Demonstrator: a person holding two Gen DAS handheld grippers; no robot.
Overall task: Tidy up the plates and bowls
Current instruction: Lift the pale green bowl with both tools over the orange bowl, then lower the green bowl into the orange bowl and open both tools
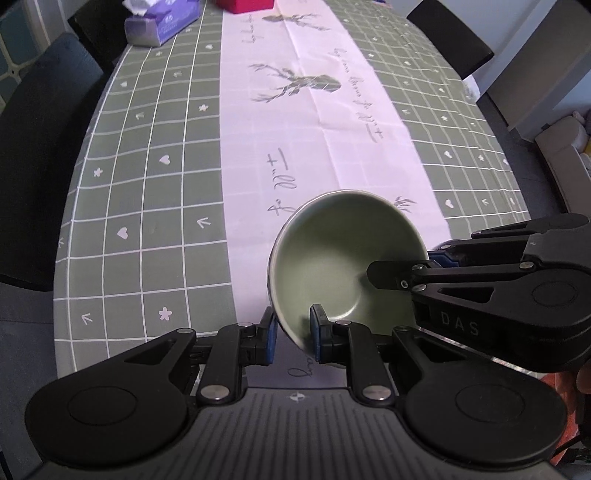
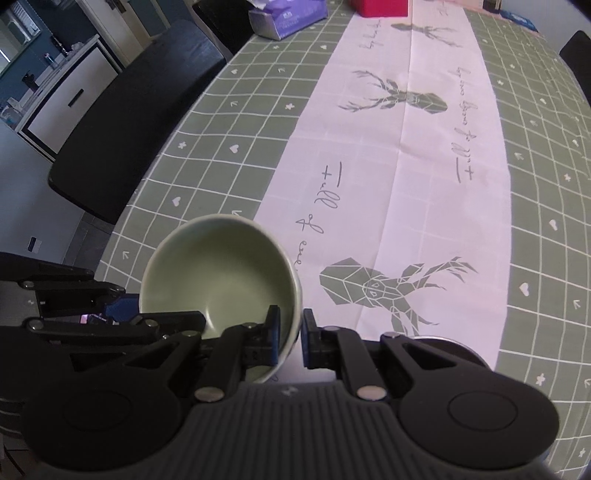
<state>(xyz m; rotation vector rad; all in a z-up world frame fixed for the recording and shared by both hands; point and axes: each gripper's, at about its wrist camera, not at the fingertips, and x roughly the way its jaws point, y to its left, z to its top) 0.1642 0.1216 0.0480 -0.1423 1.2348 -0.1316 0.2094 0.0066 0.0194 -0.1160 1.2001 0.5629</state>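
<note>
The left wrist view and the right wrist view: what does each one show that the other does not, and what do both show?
Only the left wrist view shows a sofa at the right edge. Only the right wrist view shows a white cabinet and a dark round object behind its finger. Both show the green bowl, tilted, its rim clamped by the left hand-held gripper and the right hand-held gripper, plus the purple tissue pack and red box.

Table [image 1: 147,206] covered by a green checked cloth with a white deer-print centre strip. At upper left lies a purple tissue pack [image 1: 162,22]; beside it, at top centre, a red box [image 1: 245,4].
</note>
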